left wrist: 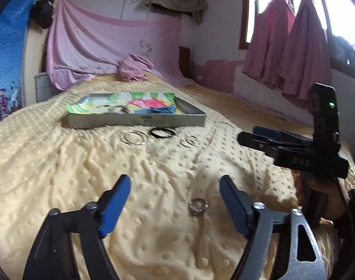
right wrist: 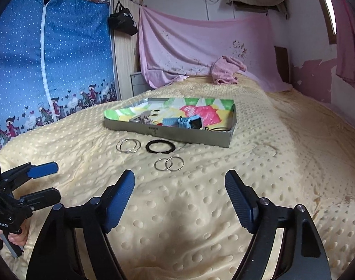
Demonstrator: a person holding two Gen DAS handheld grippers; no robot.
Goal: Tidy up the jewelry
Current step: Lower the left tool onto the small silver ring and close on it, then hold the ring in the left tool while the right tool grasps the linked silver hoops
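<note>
The left gripper (left wrist: 175,200) is spread wide over the yellow dotted blanket (left wrist: 60,163), and only its own view shows the small silver ring (left wrist: 198,206) lying between its jaws, nearer the right one. The right gripper (right wrist: 179,198) is also spread, holding nothing. Ahead of its jaws lie paired silver hoops (right wrist: 169,163), a black bangle (right wrist: 160,146), larger silver bangles (right wrist: 128,145) and the tray (right wrist: 191,137).

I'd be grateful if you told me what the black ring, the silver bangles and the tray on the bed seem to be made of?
black ring: matte, no glint, so probably rubber or plastic.
silver bangles: thin, bright, reflective hoops, likely polished metal wire.
tray: dull grey flat wall with crisp corners, seemingly sheet metal, possibly card; its floor carries a colourful printed picture.
</note>
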